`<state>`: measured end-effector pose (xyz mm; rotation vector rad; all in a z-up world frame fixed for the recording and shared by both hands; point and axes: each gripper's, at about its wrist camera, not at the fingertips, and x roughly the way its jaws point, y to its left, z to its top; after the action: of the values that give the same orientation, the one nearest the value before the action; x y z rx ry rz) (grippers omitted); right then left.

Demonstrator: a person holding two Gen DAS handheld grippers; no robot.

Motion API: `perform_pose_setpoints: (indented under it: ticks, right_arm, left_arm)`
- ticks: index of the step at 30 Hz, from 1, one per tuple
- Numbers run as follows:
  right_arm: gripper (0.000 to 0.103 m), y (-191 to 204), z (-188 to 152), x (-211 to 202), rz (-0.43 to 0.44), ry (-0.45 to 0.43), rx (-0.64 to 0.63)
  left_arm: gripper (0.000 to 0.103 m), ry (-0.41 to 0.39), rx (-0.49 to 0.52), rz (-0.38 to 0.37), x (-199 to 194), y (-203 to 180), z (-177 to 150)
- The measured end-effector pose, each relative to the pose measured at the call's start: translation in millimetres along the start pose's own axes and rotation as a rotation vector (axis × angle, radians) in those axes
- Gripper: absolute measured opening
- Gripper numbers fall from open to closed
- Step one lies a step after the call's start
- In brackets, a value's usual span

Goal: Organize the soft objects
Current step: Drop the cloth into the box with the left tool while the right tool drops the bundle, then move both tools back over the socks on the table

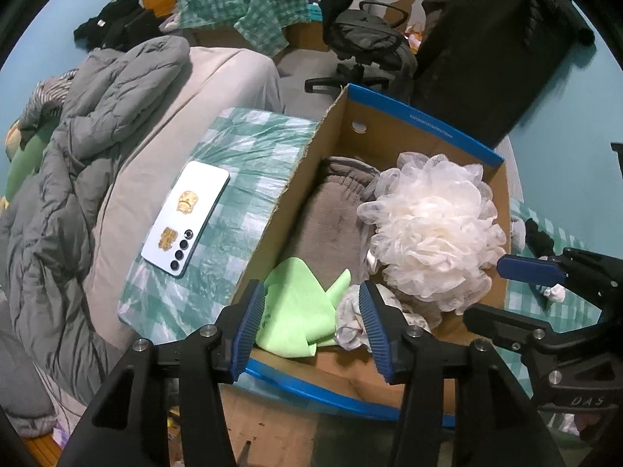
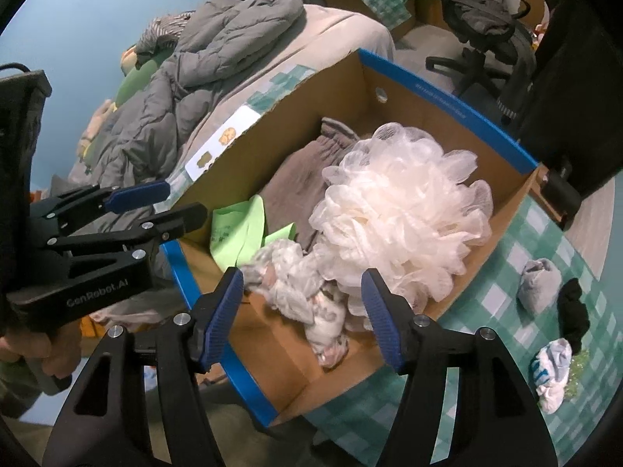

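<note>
Hiding grey cloth (image 2: 296,179) (partly): pale mesh pouf (image 2: 397,210).

A lived-in bedroom is shown: a bed (image 1: 218,89) is heaped with a grey duvet (image 1: 78,148), and an office chair (image 1: 362,43) is draped with clothes.

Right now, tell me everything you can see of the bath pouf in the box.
The bath pouf is a big, fluffy ball of gathered pale cream mesh netting, puffed up and uncrushed. It sits inside the cardboard box toward its right side, on a folded grey-brown cloth, with a crumpled white printed rag against its near edge. Neither gripper touches it.
</note>
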<state>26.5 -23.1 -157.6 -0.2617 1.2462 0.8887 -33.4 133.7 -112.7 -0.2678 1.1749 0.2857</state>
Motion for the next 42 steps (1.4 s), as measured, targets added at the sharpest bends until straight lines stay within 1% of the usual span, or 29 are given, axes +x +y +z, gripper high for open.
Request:
perform_pose_setpoints:
  ticks: [2,6,8,14,17,22,25,29,31,33,36,39,42]
  right_arm:
    - [0.064,-3.8,-1.0,-5.4,-0.011,-0.007,0.000]
    - [0.064,-10.6,-4.6,-14.5,-0.017,-0.019,0.012]
    - [0.064,-15.1,-6.2,-20.4,-0.021,-0.023,0.020]
    - [0.064,-32.1,-13.2,-42.5,-0.041,-0.054,0.047]
    - [0.064,-40.5,-16.8,-53.2,-0.066,-0.073,0.060]
    - [0.064,-57.3,-23.2,-67.2,-0.096,-0.087,0.087]
    - [0.064,-68.7,-28.4,-76.0,-0.111,-0.095,0.106]
    - [0.064,-83.0,-36.9,-85.9,-0.128,-0.100,0.130]
    - [0.064,-90.9,-41.7,-91.4,-0.138,-0.102,0.143]
    - [0.064,-97.2,-46.4,-95.9,-0.147,-0.104,0.154]
    - [0.064,-105.4,-52.5,-102.5,-0.158,-0.106,0.169]
    - [0.064,-117.8,-61.3,-108.3,-0.174,-0.101,0.188]
    - [0.064,-129.0,-69.9,-113.6,-0.192,-0.096,0.208]
  left_arm:
    - [0.051,-0.006,-0.005,-0.002,-3.5,-1.3,1.0]
    - [0.058,-0.029,0.001,-0.004,-13.1,-9.4,2.7]
    - [0.058,-0.040,0.006,-0.007,-17.9,-14.6,3.3]
    - [0.063,-0.055,0.029,-0.023,-30.6,-35.8,4.5]
    - [0.065,-0.064,0.050,-0.025,-34.0,-46.8,3.7]
    - [0.066,-0.063,0.091,-0.029,-35.7,-67.0,3.0]
    - [0.068,-0.065,0.117,-0.034,-36.7,-80.8,2.2]
    - [0.069,-0.070,0.146,-0.046,-38.9,-96.9,0.3]
    - [0.073,-0.072,0.159,-0.050,-39.5,-104.2,0.1]
    - [0.073,-0.074,0.170,-0.054,-40.1,-111.8,-0.6]
    - [0.074,-0.069,0.187,-0.065,-39.5,-122.0,-1.3]
    - [0.078,-0.064,0.202,-0.077,-36.5,-133.3,-1.7]
    - [0.078,-0.053,0.221,-0.092,-32.5,-144.5,-1.6]
